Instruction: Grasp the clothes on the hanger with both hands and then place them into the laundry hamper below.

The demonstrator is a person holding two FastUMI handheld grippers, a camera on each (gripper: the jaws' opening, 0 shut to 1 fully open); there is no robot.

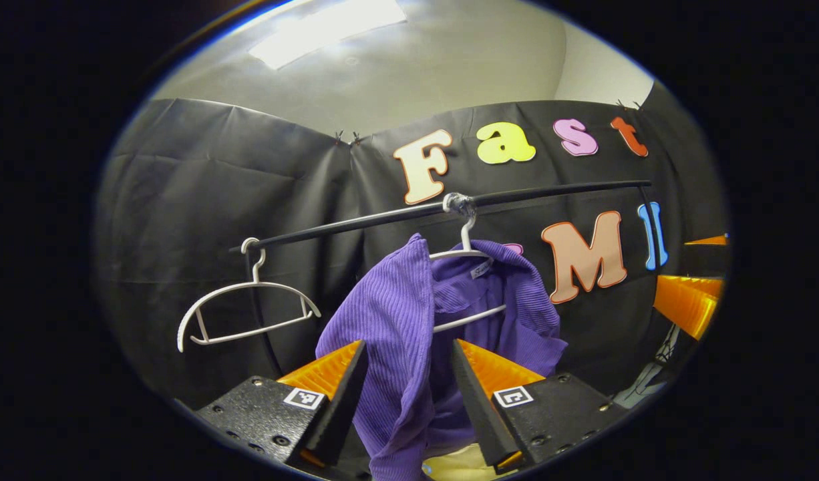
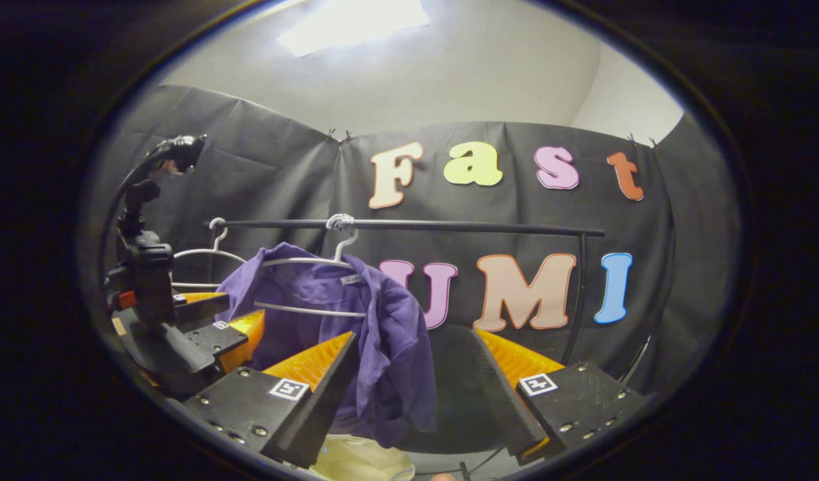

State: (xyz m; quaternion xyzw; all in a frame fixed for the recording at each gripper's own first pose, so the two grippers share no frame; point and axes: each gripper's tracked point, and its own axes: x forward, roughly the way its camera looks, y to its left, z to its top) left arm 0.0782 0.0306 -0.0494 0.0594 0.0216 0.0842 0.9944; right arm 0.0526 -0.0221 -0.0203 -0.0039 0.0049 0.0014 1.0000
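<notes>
While the black rail [image 1: 383,217] spans the booth from side to side, a purple garment [image 1: 409,314] hangs from it on a white hanger [image 1: 466,257], bunched and slipping, with 1 shoulder pulled up into a peak on the left in the left gripper view and the hanger's lower bar bare across the open front. In the right gripper view the same purple garment [image 2: 383,334] drapes down off the white hanger [image 2: 316,264], its loose end hanging low between that view's fingers. Below it, at the bottom edge of both views, a pale yellow shape [image 2: 356,461] shows; whether it is the hamper cannot be told.

Spread wide, the left gripper [image 1: 409,394] has the garment's hanging fold running down between its 2 fingers, neither finger pressing the cloth. Also spread, the right gripper [image 2: 416,394] has its left finger just beside the fabric's edge and its right finger well apart from it. In the right gripper view the left gripper [image 2: 202,327] shows at the garment's left side, with a black mount rising above it.

On the rail's left end hangs a 2nd white hanger [image 1: 246,310], bare and tilted.
</notes>
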